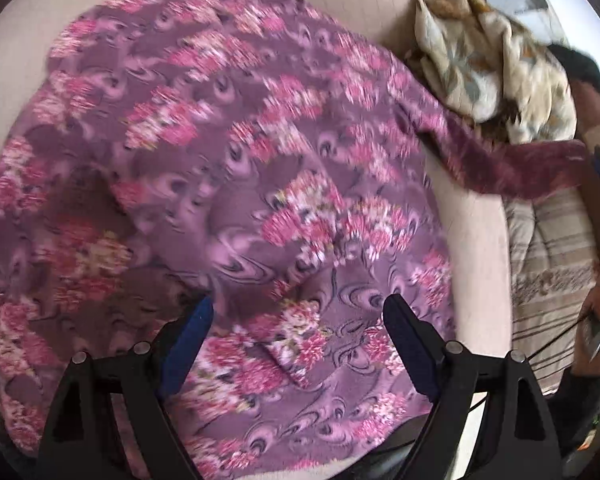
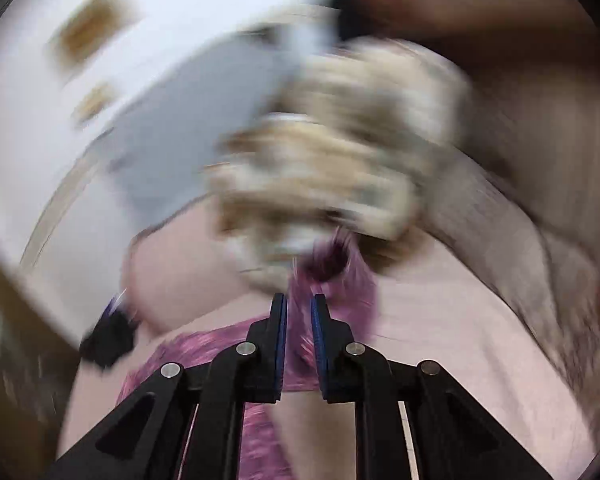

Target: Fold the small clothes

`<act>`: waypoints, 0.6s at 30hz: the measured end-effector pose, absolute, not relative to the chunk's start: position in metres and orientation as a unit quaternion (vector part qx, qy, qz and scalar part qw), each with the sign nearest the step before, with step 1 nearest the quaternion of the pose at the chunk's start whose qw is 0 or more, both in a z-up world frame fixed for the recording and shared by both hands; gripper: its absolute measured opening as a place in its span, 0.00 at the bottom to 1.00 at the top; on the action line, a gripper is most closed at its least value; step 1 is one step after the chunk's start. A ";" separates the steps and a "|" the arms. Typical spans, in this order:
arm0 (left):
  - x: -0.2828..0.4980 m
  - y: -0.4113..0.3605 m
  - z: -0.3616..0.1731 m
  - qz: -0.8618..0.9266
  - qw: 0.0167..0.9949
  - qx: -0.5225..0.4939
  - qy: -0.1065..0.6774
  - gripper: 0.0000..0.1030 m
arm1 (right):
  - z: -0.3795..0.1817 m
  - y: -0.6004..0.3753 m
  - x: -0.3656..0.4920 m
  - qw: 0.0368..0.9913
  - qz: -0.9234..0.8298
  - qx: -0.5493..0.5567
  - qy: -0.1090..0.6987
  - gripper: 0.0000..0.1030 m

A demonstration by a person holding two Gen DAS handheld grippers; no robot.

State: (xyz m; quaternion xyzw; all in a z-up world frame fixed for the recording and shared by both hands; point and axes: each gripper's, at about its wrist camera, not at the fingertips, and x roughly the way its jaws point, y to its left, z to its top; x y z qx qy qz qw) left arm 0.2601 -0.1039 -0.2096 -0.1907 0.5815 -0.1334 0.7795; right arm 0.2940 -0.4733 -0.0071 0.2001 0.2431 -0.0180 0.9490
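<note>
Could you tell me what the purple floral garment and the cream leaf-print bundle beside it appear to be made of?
The purple floral garment looks like thin, soft woven cloth with a matte printed finish: it drapes and creases easily. The cream leaf-print bundle looks like thicker, padded fabric, judging by its puffy folds, though blur leaves this uncertain.

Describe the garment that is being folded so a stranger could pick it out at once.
Start from the pale pink bed surface. Spread across most of it lies the purple floral garment, one sleeve stretched toward the right. Unlike the crumpled cream patterned cloth heaped beside it, it is purple with pink flower clusters.
</note>
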 end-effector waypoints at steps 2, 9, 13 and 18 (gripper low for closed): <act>0.261 -0.086 -0.199 -0.131 0.782 -0.213 0.571 0.84 | 0.002 -0.418 0.300 0.955 0.051 0.160 0.246 0.13; 0.267 -0.027 -0.196 -0.096 0.787 -0.258 0.553 0.85 | -0.062 -0.262 0.291 0.914 0.197 0.107 0.339 0.02; 0.268 -0.023 -0.213 -0.099 0.776 -0.259 0.567 0.85 | -0.120 -0.318 0.291 0.881 0.146 0.219 0.393 0.56; 0.270 -0.053 -0.222 -0.129 0.767 -0.250 0.576 0.85 | -0.167 -0.427 0.279 0.849 -0.009 0.321 0.420 0.80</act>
